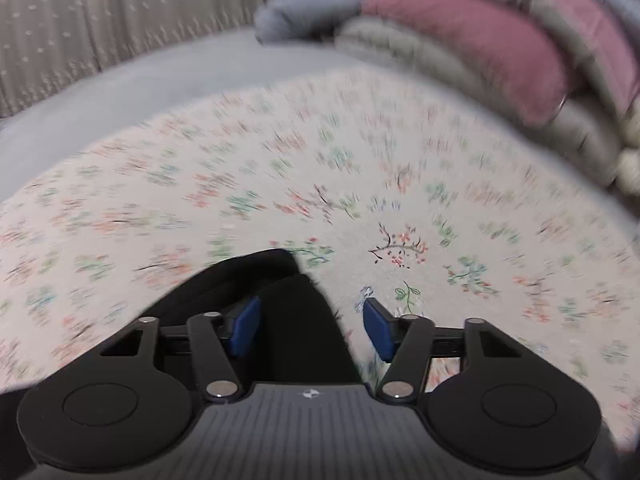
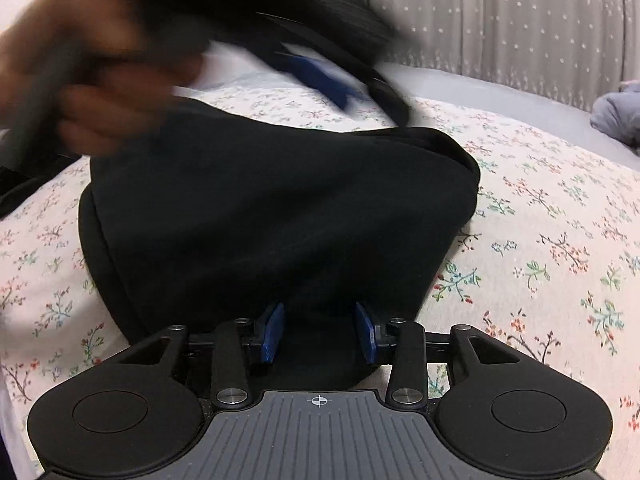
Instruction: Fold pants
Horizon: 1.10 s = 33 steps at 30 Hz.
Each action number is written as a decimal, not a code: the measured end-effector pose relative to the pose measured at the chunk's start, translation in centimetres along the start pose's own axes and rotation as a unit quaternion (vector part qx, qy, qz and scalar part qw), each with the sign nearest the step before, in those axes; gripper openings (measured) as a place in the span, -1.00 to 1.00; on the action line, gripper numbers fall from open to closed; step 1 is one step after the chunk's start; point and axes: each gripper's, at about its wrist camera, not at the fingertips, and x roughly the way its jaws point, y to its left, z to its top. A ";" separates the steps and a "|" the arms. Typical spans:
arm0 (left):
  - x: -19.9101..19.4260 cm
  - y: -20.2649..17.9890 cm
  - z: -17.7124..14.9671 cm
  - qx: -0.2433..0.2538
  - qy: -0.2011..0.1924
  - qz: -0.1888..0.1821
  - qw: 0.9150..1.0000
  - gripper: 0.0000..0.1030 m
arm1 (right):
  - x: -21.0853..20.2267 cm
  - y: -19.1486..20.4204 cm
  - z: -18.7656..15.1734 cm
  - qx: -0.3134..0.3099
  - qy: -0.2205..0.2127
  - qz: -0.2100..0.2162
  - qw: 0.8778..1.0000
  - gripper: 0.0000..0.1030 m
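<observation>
The black pants (image 2: 280, 216) lie folded in a thick bundle on the flower-print sheet (image 2: 540, 220). My right gripper (image 2: 320, 332) is open, its blue pads either side of the bundle's near edge. My left gripper (image 1: 312, 324) is open above the sheet, with a corner of the black pants (image 1: 280, 292) between and below its pads. In the right wrist view the left gripper (image 2: 320, 76) appears blurred above the far side of the pants, held by a hand (image 2: 100, 80).
A stack of folded pink and grey blankets (image 1: 500, 48) lies at the far right of the bed. A grey-blue cloth (image 2: 616, 114) sits near it. A grey curtain with small dots (image 2: 500, 12) hangs behind the bed.
</observation>
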 end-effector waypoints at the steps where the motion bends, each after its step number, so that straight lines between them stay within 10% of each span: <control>1: 1.7 -0.3 0.7 0.001 0.012 0.008 1.000 0.39 | -0.1 0.0 0.0 0.000 0.001 -0.001 1.000 -0.23; 8: 7.8 3.6 5.3 -0.104 0.069 0.008 0.992 0.27 | 0.2 0.3 0.2 0.010 0.008 -0.008 1.000 -0.20; 13: 2.5 7.1 5.9 -0.189 -0.025 -0.029 0.981 0.08 | 0.2 0.2 0.6 0.009 0.013 -0.002 1.000 -0.20; 21: -3.1 5.8 -2.3 -0.196 -0.029 0.006 0.980 0.09 | -0.1 -0.8 1.1 0.032 0.013 0.012 0.999 -0.20; 28: -6.8 7.1 -9.1 -0.259 -0.040 -0.003 0.965 0.09 | -3.4 -9.0 1.4 0.239 -0.030 0.054 0.969 -0.29; 33: -4.8 8.1 -10.7 -0.274 -0.030 0.015 0.961 0.06 | -2.5 -10.0 0.6 0.261 -0.012 0.053 0.964 -0.44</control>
